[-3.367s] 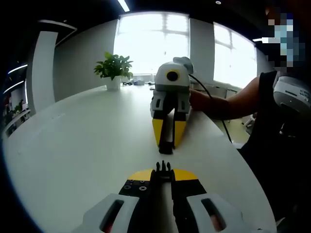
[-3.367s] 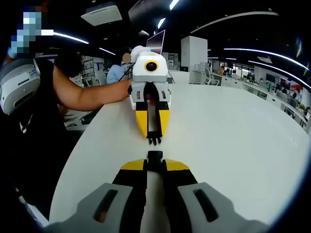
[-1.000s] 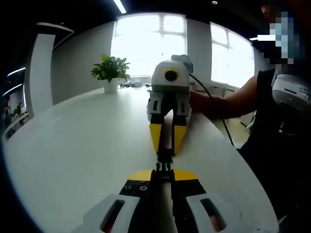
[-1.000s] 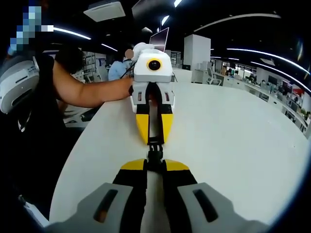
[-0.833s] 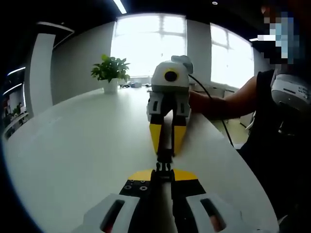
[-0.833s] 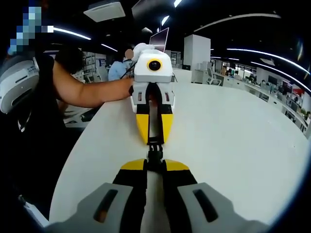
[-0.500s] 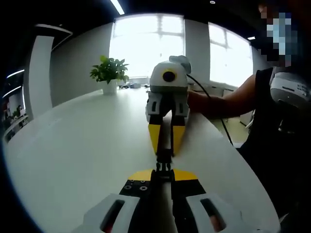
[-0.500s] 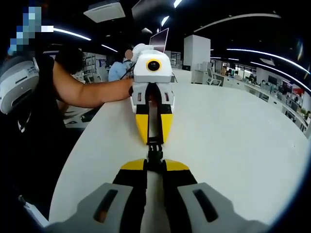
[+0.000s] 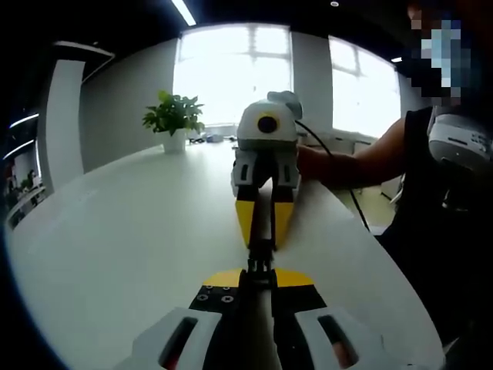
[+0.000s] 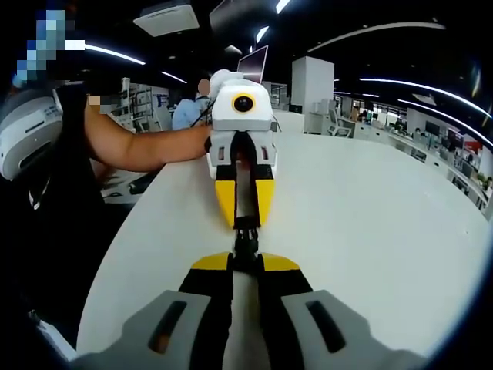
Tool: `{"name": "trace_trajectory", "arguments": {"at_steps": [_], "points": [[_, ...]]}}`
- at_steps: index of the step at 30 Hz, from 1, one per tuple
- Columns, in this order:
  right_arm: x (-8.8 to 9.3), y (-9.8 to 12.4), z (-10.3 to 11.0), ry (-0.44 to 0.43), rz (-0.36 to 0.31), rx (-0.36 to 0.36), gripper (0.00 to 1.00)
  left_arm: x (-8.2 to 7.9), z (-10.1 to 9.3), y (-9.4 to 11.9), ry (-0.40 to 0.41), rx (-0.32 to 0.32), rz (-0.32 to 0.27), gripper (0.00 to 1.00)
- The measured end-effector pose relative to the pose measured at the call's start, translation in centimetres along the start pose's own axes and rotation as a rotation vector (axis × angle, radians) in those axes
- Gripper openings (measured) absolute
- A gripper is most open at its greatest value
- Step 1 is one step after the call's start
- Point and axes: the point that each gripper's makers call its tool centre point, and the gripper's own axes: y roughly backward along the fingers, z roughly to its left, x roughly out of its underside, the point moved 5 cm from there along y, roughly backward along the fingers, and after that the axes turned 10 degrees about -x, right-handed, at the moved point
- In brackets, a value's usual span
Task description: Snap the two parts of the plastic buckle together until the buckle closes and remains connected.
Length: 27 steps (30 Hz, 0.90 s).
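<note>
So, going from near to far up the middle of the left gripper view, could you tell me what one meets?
Left gripper → black buckle → right gripper → potted plant.

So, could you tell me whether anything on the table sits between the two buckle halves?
Nothing visible does. The left gripper and right gripper each hold a buckle half, and the halves already meet tip to tip above the bare white table, with no gap showing.
</note>
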Motion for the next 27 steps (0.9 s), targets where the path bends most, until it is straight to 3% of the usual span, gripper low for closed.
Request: {"name": "trace_trajectory", "arguments": {"at_steps": [27], "points": [[-0.17, -0.29, 0.13, 0.003, -0.006, -0.015, 0.10, -0.02, -0.16, -0.21, -0.007, 0.010, 0.009, 0.10]]}}
